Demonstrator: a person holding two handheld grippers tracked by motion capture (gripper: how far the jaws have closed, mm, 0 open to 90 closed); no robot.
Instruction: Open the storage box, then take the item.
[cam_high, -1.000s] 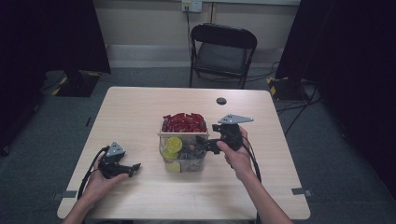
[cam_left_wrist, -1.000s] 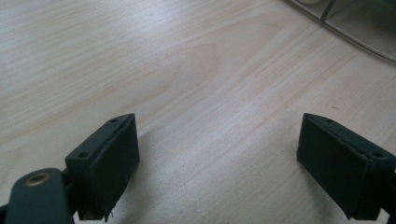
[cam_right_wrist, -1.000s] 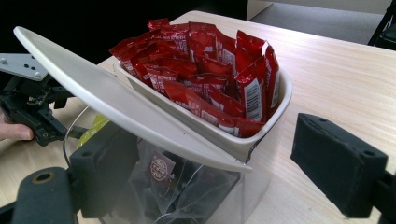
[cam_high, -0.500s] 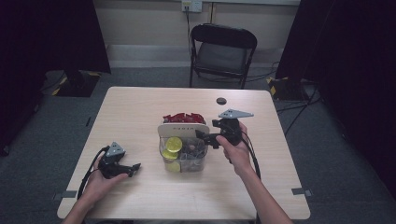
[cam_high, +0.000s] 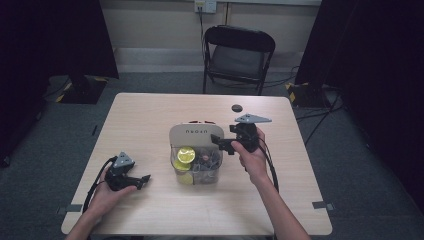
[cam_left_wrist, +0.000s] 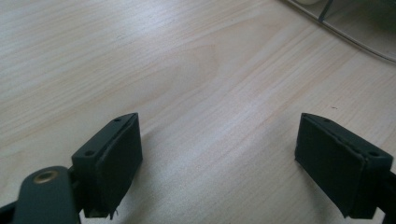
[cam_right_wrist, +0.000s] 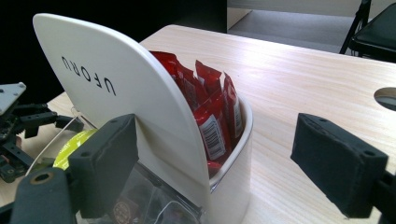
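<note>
Resting low on the near left of the table (cam_high: 150, 115), held in the left hand (cam_high: 102, 197): the left gripper (cam_high: 142, 181), jaws standing wide apart over bare wood, gripping nothing. Sitting at mid-table: a clear container (cam_high: 196, 167), its white lid (cam_high: 195, 134) tilted up on edge and printed with dark letters. Showing inside the near part: a round yellow-green thing (cam_high: 186, 155) and small dark items too blurred to name. Standing packed behind the lid: red packets (cam_right_wrist: 212, 112), one bearing a barcode, lower ends hidden by the rim. Hovering at the container's right edge, held in the right hand (cam_high: 252, 155): the right gripper (cam_high: 218, 142), jaws spread wide, one pad beside the lid, contact hard to judge.
</note>
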